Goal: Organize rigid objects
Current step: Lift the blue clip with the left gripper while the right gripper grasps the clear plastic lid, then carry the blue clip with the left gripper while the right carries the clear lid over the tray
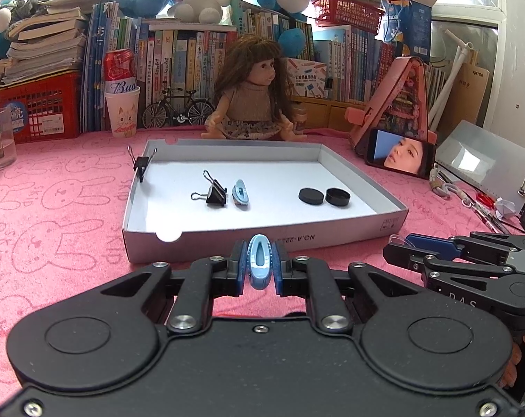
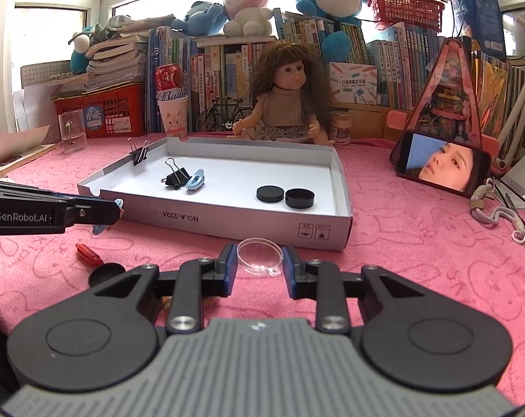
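- Blue clip: your left gripper is clamped tight on it, just in front of the tray's near wall.
- Clear lens: sits betw. your right gripper fingers, narrowed w/ pads at its edges; can't tell if pressing.
- In tray: 2nd blue clip beside a binder clip, 2 black caps touching, another binder clip on left wall.
- Red tool on pink cloth.

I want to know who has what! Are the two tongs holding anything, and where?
The left tongs pinch a small blue clip by its two long sides. The right tongs sit around a clear plastic lid; I cannot tell if they press it.
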